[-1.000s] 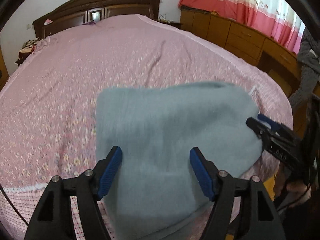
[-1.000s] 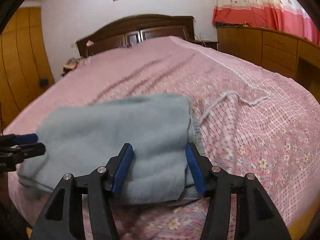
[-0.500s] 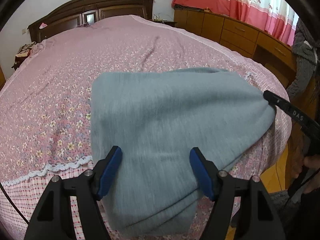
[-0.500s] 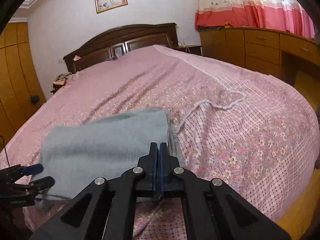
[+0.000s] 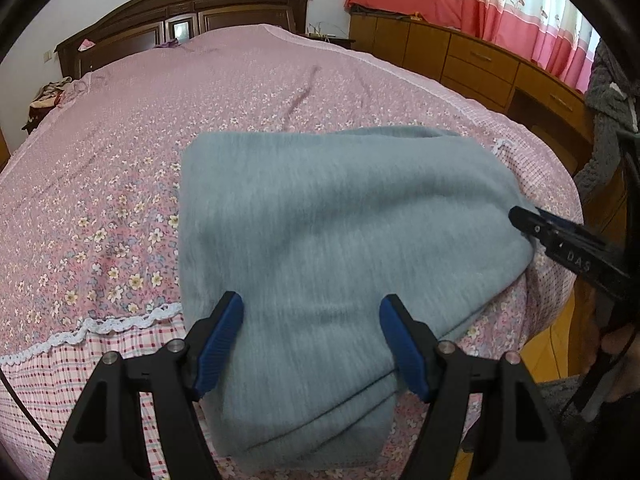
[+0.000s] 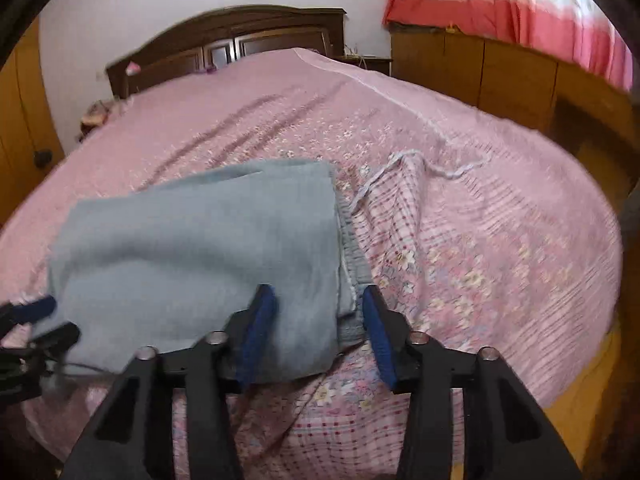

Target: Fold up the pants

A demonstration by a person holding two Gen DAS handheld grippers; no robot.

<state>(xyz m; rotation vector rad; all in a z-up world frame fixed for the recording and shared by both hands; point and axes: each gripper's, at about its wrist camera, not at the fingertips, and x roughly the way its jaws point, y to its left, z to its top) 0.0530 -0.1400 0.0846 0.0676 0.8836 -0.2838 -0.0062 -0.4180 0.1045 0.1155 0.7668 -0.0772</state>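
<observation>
The grey-blue pants (image 5: 340,240) lie folded into a thick rectangle on the pink floral bedspread (image 5: 120,140) near the foot edge of the bed. My left gripper (image 5: 312,340) is open, its blue pads astride the near folded edge. My right gripper (image 6: 316,332) is open, its pads on either side of the pants' (image 6: 200,248) near right corner. The right gripper also shows in the left wrist view (image 5: 560,240) at the pants' right edge. The left gripper shows in the right wrist view (image 6: 36,320) at the pants' left end.
A dark wooden headboard (image 5: 180,24) stands at the far end. Wooden drawers (image 5: 480,64) under red curtains (image 5: 480,12) run along the right wall. A loose white cord (image 6: 420,164) lies on the bedspread right of the pants. Floor lies past the foot edge (image 6: 580,400).
My right gripper was shut half a second ago and has opened around the pants' corner. My left gripper stays open and has barely moved.
</observation>
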